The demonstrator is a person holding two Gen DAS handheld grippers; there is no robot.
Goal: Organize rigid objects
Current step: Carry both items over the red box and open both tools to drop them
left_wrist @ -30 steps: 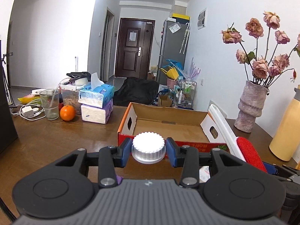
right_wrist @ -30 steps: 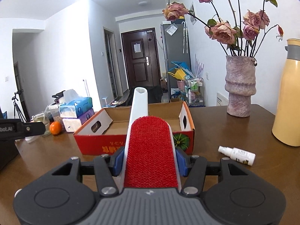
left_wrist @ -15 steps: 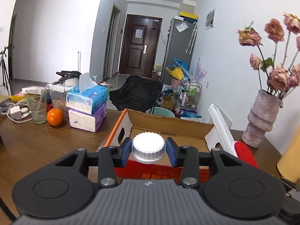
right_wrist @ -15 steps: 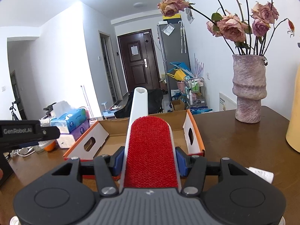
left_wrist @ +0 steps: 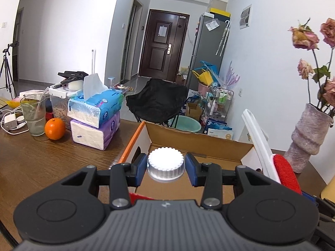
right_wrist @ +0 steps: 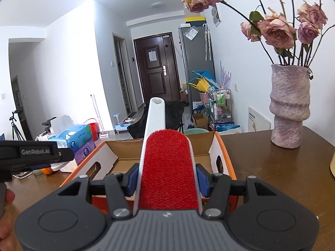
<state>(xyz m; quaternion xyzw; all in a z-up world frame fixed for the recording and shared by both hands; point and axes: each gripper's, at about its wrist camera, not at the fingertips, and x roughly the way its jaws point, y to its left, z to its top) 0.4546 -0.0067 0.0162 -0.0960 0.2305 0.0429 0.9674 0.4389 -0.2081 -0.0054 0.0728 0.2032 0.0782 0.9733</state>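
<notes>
Both carried things have come forward over the cardboard box (left_wrist: 199, 144). The white ribbed cap (left_wrist: 166, 164), pinched in the left claw (left_wrist: 166, 167), hangs above the box floor. The red lint brush (right_wrist: 168, 167), clamped in the right claw (right_wrist: 167, 179), reaches over the near wall. Neither is set down yet; the box interior that shows holds nothing, on the tabletop (left_wrist: 41, 161).

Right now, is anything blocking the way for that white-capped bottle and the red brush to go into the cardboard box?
Nothing visible does. The left claw holds the white-capped bottle over the open cardboard box, whose visible floor is bare. The right claw holds the red lint brush just at the box's near wall.
</notes>
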